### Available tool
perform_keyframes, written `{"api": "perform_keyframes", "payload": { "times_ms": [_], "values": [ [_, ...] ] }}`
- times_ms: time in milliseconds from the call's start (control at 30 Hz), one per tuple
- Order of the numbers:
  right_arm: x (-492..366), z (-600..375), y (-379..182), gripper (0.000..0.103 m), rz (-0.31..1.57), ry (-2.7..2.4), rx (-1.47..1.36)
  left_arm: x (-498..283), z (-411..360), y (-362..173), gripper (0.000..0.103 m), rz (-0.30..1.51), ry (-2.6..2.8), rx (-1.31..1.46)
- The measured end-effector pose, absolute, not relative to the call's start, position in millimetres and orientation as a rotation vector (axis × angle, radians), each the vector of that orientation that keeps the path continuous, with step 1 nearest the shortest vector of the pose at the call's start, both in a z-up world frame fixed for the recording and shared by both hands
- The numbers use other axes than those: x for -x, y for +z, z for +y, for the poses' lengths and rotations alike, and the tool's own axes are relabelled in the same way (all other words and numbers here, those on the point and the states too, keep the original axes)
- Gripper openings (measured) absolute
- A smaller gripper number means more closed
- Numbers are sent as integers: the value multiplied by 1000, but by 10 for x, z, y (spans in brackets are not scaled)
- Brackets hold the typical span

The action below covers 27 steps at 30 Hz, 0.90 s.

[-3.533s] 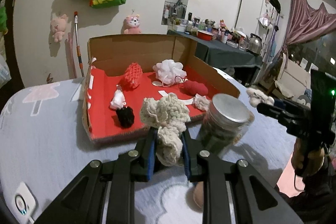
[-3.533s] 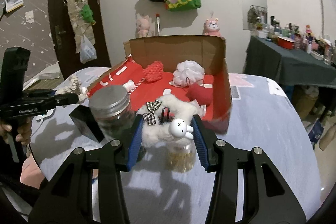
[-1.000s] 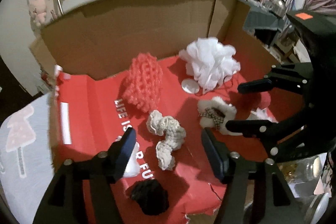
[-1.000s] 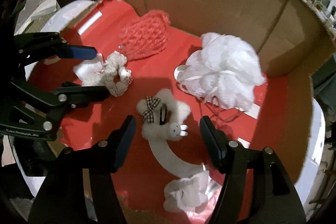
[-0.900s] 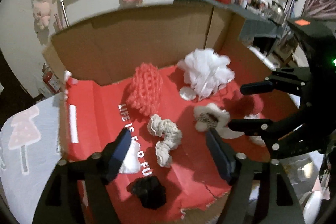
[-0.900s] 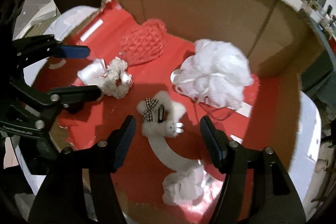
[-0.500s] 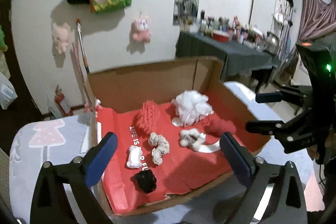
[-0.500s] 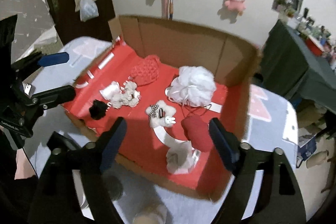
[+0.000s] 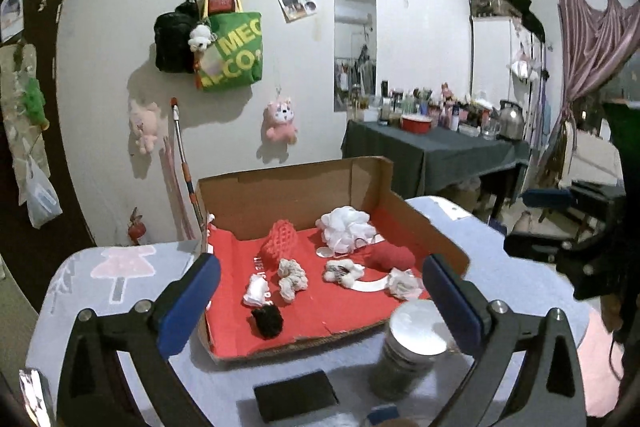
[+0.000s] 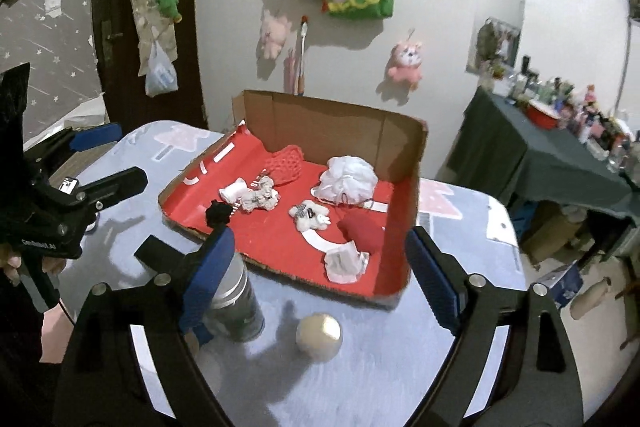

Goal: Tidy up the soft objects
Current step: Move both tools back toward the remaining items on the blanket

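Note:
A cardboard box [image 9: 296,195] with a red lining sits on the table and holds several soft things. Among them are a cream knitted scrunchie [image 9: 292,277], a white fluffy headband with a checked bow [image 9: 344,271], a red mesh pouch [image 9: 278,245] and a white bath pouf [image 9: 346,229]. My left gripper [image 9: 320,267] hangs back above the box's near edge, open wide and empty. My right gripper [image 10: 318,239] is also back from the box [image 10: 332,119]; its jaws are opening with nothing between them. The scrunchie [image 10: 262,197] and headband [image 10: 310,217] lie loose on the lining.
A metal-lidded jar [image 9: 412,347] and a black block [image 9: 296,395] stand on the grey-blue tablecloth in front of the box. A small cream-lidded bottle [image 10: 319,337] stands by the jar [image 10: 236,299]. A dark-clothed side table [image 9: 432,147] with several bottles is at the back right.
Both grippers have pulled back and up out of the box and their jaws have spread wider. The scrunchie and the headband stay lying in the box.

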State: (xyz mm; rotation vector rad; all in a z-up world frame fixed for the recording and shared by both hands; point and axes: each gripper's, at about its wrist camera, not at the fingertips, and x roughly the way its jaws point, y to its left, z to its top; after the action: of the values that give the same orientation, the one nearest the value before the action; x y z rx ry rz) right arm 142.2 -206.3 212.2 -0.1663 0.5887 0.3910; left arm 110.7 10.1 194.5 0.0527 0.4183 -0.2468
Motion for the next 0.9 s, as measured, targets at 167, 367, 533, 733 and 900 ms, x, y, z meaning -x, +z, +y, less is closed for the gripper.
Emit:
{"api": "perform_keyframes", "payload": {
  "times_ms": [167, 367, 533, 733, 900],
  "values": [
    [-1013, -2071, 2017, 89, 523, 355, 149, -834, 80, 1844, 103, 391, -253, -21],
    [-691, -2008, 1777, 90, 479, 329, 140, -600, 25, 1597, 103, 411, -259, 8],
    [-535, -1975, 1507, 91, 474, 305, 124, -499, 21, 1360, 103, 449, -248, 27],
    [-488, -1940, 1116, 91, 526, 297, 83, -447, 46, 967, 103, 523, -226, 50],
    [-523, -1948, 771, 91, 576, 278, 56, -466, 69, 659, 103, 601, -215, 61]
  ]
}}
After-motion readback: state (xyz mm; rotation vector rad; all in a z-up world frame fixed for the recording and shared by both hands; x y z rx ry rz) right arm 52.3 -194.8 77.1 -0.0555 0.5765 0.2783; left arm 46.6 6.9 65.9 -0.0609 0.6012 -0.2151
